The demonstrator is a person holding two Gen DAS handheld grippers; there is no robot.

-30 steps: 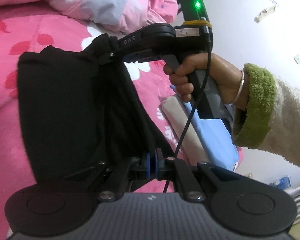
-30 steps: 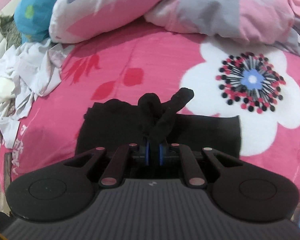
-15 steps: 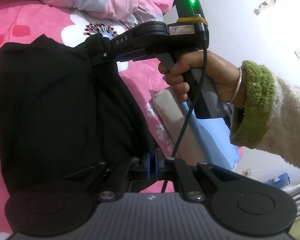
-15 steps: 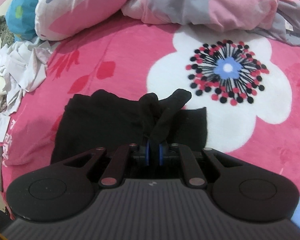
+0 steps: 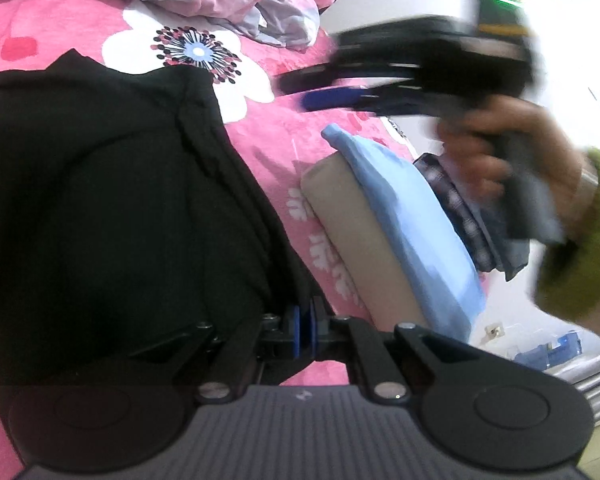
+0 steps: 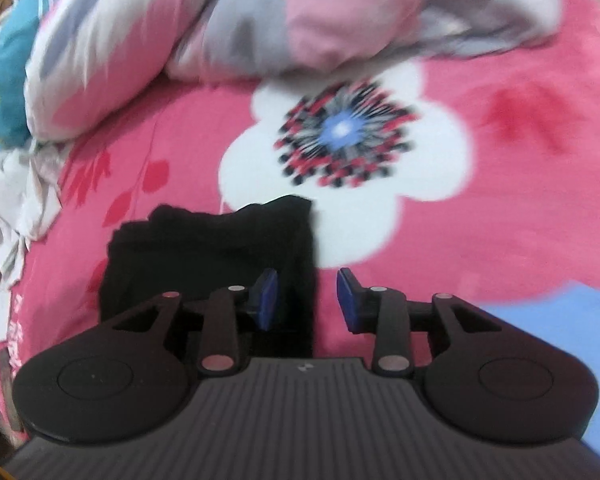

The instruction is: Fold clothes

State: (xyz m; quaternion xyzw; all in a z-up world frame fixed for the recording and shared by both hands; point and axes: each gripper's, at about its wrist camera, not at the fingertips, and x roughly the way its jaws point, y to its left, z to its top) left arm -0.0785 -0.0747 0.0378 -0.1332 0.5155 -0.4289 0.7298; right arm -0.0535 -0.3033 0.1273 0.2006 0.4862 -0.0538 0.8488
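Observation:
A black garment (image 5: 112, 208) lies folded on the pink flowered bedspread (image 5: 284, 140). My left gripper (image 5: 305, 330) is shut on its near right corner. In the left wrist view my right gripper (image 5: 300, 90) hovers blurred above and to the right of the cloth, held by a hand in a green cuff. Its jaws are opening, with nothing between them. In the right wrist view the right gripper (image 6: 307, 300) stands over the right edge of the black garment (image 6: 212, 256), which lies flat below, apart from the blue pads (image 6: 269, 298).
A stack of folded clothes, beige (image 5: 356, 232), light blue (image 5: 412, 216) and plaid (image 5: 460, 204), sits to the right of the black garment. A pink and grey duvet (image 6: 300, 16) is heaped at the back. Crumpled white cloth (image 6: 8, 200) lies at the left.
My right gripper let go of the black garment's far corner, opened and pulled away to the right. The garment now lies flat. My left gripper stays clamped on its corner and has sunk a little.

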